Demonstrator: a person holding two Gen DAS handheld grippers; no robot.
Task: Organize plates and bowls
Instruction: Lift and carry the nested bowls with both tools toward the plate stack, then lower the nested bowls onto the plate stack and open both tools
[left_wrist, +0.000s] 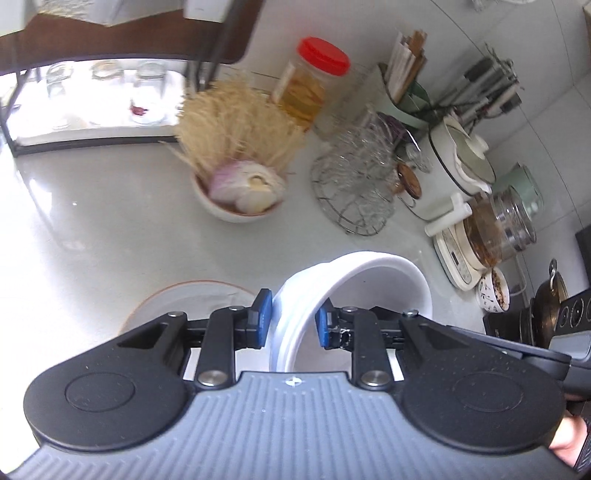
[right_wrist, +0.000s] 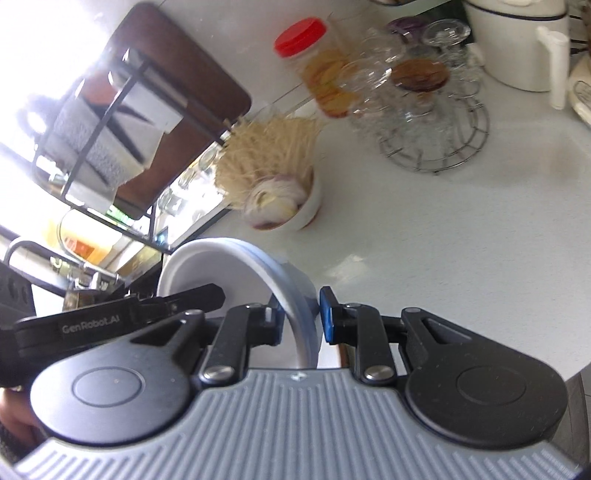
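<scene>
White bowl (left_wrist: 373, 291) is being held up over the pale counter (left_wrist: 92, 229), tilted on its side, its rim being gripped from both sides. In the left wrist view, the left gripper (left_wrist: 293, 321) is being clamped on the near rim, one blue-padded finger outside the wall and one inside. In the right wrist view, the right gripper (right_wrist: 301, 317) is being clamped on the opposite rim of the same bowl (right_wrist: 221, 266) in the same manner, with the black body of the other gripper visible at the left edge. A plate (left_wrist: 192, 299) with a brownish rim is being seen lying on the counter under and left of the left fingers. Farther back, a small bowl of pale dried strands and onion pieces (left_wrist: 236, 184), a red-lidded jar (left_wrist: 310, 85) and a wire rack of glasses (left_wrist: 354, 173) are being shown standing on the counter, well apart from the held bowl.
</scene>
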